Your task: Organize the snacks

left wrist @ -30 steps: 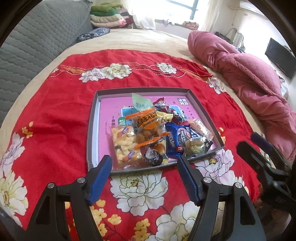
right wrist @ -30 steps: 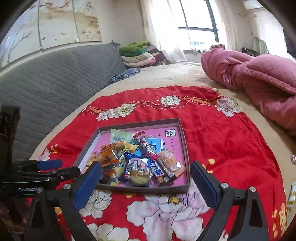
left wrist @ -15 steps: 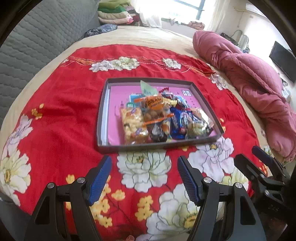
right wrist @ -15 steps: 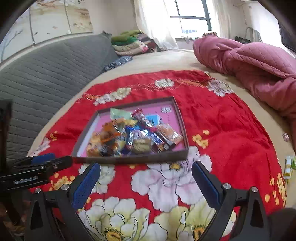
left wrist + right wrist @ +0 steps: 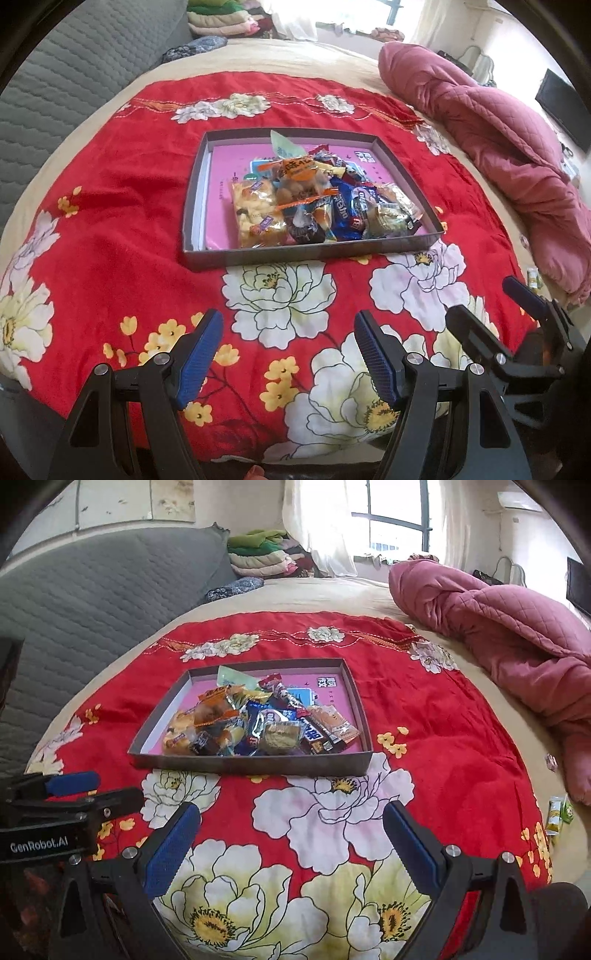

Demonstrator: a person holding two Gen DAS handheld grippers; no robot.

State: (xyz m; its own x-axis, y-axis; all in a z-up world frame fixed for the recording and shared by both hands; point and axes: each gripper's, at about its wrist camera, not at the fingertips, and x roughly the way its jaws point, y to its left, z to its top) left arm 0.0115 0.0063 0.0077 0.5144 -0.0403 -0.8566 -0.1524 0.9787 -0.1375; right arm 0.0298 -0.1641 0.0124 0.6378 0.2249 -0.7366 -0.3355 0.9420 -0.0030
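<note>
A shallow grey box point(image 5: 280, 254) point(image 5: 251, 766) with a pink floor lies on the red flowered blanket point(image 5: 110, 221) point(image 5: 443, 738). Several wrapped snacks point(image 5: 314, 206) point(image 5: 258, 723) are heaped in its near right part, among them a yellow puff bag point(image 5: 255, 210) and a blue wafer pack point(image 5: 343, 214). My left gripper point(image 5: 288, 332) hovers open over the blanket, well short of the box, nothing between its fingers. My right gripper point(image 5: 291, 825) is likewise open and empty, near the blanket's front edge. Each gripper shows at the side of the other's view.
A crumpled pink quilt point(image 5: 498, 136) point(image 5: 509, 635) lies right of the blanket. A grey padded headboard point(image 5: 92, 602) runs along the left, folded clothes point(image 5: 262, 555) at the back. Small green-yellow packets point(image 5: 557, 812) lie off the blanket at the right edge.
Both grippers have drawn back from the box toward the blanket's near edge, so the box sits farther up in both views. Both stayed open and empty.
</note>
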